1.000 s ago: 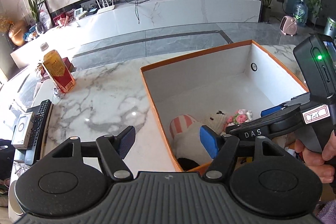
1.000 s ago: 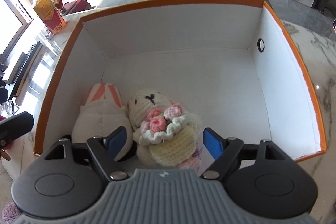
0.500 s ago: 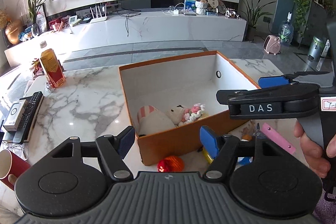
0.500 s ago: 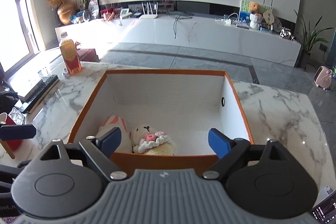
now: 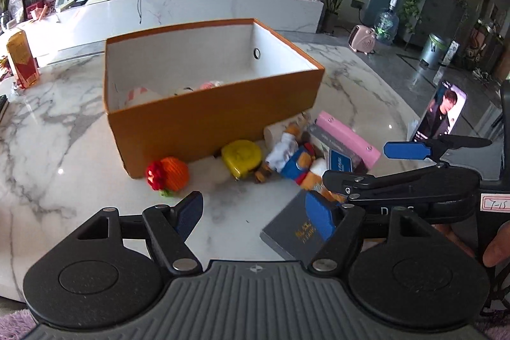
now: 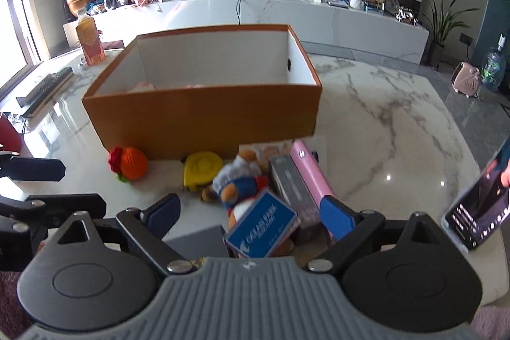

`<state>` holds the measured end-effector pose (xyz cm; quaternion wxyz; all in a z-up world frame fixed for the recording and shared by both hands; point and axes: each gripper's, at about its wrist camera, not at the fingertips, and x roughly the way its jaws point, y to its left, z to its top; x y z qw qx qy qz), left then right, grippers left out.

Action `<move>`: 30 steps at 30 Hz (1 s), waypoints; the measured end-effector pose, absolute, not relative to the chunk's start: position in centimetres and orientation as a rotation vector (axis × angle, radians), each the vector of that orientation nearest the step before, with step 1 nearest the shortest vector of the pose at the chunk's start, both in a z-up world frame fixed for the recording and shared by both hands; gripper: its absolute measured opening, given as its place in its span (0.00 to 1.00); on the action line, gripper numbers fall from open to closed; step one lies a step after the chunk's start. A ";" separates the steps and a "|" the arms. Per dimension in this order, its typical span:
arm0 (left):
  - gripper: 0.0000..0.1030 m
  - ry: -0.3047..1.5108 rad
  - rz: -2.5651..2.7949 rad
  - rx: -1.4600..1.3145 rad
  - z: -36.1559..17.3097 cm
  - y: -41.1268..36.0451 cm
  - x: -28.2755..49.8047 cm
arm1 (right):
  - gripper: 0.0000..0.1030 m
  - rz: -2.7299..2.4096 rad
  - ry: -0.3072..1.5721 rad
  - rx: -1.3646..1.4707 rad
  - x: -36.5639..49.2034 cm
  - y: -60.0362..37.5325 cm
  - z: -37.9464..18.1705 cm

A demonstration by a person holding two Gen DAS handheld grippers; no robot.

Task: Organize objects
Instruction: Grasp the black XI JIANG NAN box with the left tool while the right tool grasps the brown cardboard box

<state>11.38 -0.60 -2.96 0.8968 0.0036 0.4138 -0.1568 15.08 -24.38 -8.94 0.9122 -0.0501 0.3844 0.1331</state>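
An orange box (image 5: 216,120) (image 6: 204,120) stands on the marble table with plush toys inside, mostly hidden by its front wall. In front of it lie an orange knitted fruit (image 5: 168,174) (image 6: 130,163), a yellow tape measure (image 5: 241,157) (image 6: 202,167), a bear doll in blue (image 5: 291,160) (image 6: 237,184), a pink case (image 5: 349,136) (image 6: 310,174), a blue card box (image 6: 261,227) and a dark book (image 5: 295,233). My left gripper (image 5: 255,217) is open and empty above the table. My right gripper (image 6: 250,212) is open and empty above the blue card box.
A phone (image 5: 441,112) (image 6: 481,206) stands propped at the right. A juice bottle (image 5: 22,59) (image 6: 91,45) stands at the far left of the table. Remotes (image 6: 44,88) lie near the left edge, with a red cup (image 6: 8,134) beside them.
Both grippers have pulled back out of the box and lowered toward the near edge. The toys stay in the box; the loose objects in front have come into view.
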 end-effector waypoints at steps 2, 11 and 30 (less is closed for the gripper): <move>0.86 0.865 -0.357 0.031 -3.7 -1.5 10.9 | 0.92 0.270 0.813 -0.102 14.3 -25.1 -9.9; 0.89 0.888 -0.418 0.152 -5.9 -4.4 9.5 | 0.87 0.215 0.913 -0.091 12.8 -27.8 -13.5; 0.79 1.059 -0.303 0.114 -8.9 -4.6 11.0 | 0.71 0.252 0.947 -0.084 13.0 -28.1 -14.6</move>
